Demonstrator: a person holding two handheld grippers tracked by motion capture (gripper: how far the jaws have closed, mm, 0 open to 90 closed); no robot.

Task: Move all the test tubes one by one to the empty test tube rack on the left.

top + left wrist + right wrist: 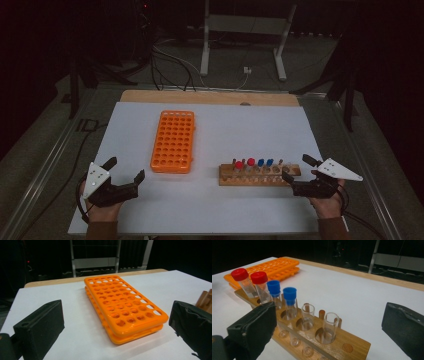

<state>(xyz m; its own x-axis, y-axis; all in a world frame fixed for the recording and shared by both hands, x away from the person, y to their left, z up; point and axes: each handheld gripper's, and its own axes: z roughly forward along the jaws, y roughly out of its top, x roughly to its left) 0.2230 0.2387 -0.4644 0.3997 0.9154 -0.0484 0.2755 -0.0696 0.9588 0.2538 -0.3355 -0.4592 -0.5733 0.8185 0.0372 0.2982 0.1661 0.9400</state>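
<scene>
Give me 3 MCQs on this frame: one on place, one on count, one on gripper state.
1. Where is the orange rack relative to the wooden rack?
A. to its left
B. stacked on it
C. to its right

2. How many tubes have red caps?
A. none
B. two
C. five

3. The right gripper is:
A. shut on a tube
B. open, holding nothing
C. shut on the rack

Answers: 1 A, high view shows it left; 2 B, two red beside two blue; 3 B, jaws spread apart.

Orange rack (125, 308) between parted fingers (40, 326)
</scene>
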